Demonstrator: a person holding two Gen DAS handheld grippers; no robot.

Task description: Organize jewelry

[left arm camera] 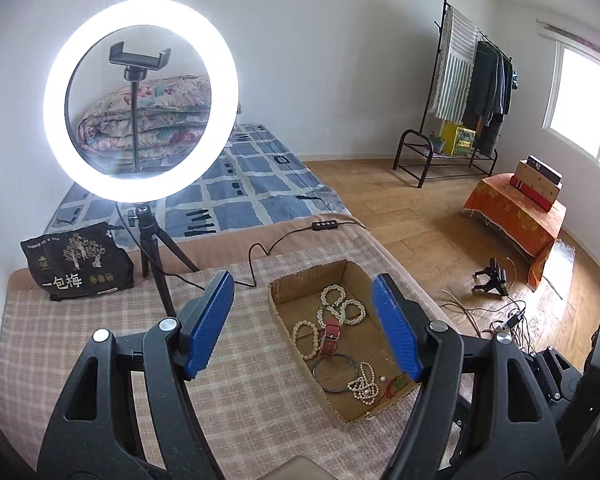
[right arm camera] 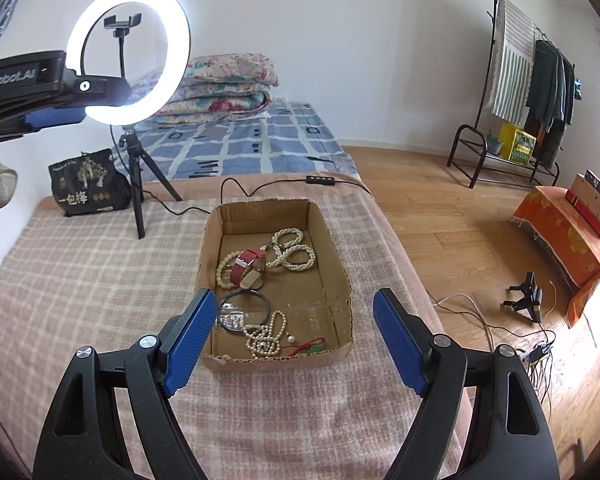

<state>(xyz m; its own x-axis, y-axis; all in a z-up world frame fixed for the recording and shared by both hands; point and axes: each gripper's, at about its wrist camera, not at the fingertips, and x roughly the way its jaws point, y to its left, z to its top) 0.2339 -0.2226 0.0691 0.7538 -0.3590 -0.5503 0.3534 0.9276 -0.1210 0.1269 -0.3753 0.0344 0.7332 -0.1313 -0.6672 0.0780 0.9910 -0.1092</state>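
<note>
Both grippers are hanging over the bed with jaws spread wide and nothing between the blue pads: left gripper (left arm camera: pixel 304 320) is hovering up and to the left of the cardboard tray (right arm camera: pixel 332 240), right gripper (right arm camera: pixel 296 328) is hovering over the tray's near end. All the jewelry is lying inside the tray: red-strap watch (right arm camera: pixel 247 266) is sitting mid-tray, overlapping a cream bead bracelet (right arm camera: pixel 222 268); looped pearl strands (right arm camera: pixel 294 252) are lying just behind the watch toward the tray's far wall; dark bangle (right arm camera: pixel 244 312) is lying nearer than the watch, touching a bunched pearl necklace (right arm camera: pixel 266 338) at the tray's near wall; small red-and-green piece (right arm camera: pixel 306 348) is lying beside that necklace, detail too small to tell. Tray is resting on a plaid blanket (right arm camera: pixel 80 272). Ring light (right arm camera: pixel 128 54) on a tripod is standing behind and left of the tray, lit, with a black snack bag (right arm camera: pixel 86 188) further left.
</note>
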